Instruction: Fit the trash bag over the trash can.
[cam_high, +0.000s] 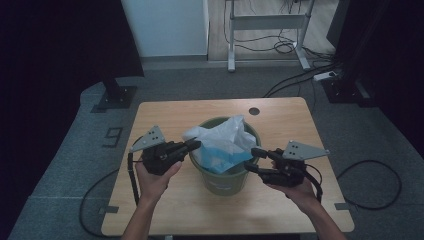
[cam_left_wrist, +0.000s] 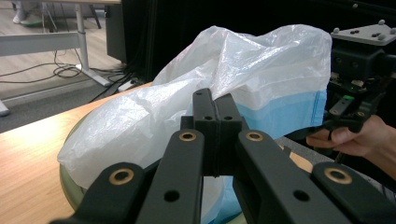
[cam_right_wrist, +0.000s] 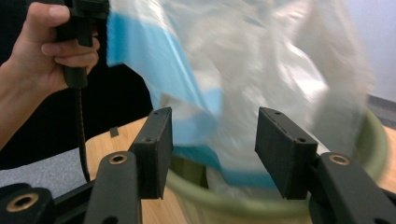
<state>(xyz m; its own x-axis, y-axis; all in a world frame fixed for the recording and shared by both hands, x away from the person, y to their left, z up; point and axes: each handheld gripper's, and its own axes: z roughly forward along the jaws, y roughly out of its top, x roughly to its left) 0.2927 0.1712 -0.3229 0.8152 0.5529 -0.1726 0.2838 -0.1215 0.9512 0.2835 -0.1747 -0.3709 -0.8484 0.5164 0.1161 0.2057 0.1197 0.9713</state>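
A green bin (cam_high: 220, 182) stands mid-table with a white and blue plastic bag (cam_high: 222, 142) bunched up out of it. My left gripper (cam_high: 195, 145) is at the bag's left edge, shut, and the film appears pinched at its tips. In the left gripper view the closed jaws (cam_left_wrist: 215, 100) lie against the bag (cam_left_wrist: 243, 60) above the bin's rim (cam_left_wrist: 70, 186). My right gripper (cam_high: 251, 159) stands open at the bin's right side. In the right gripper view its pads (cam_right_wrist: 212, 121) are apart either side of the hanging bag (cam_right_wrist: 261, 60), above the rim (cam_right_wrist: 373, 140).
The wooden table (cam_high: 280, 115) has a round cable hole (cam_high: 254, 111) at the back. Cables (cam_high: 370, 175) trail on the grey floor to the right and left. A white desk frame (cam_high: 267, 22) stands behind, and a dark stand base (cam_high: 116, 95) sits at back left.
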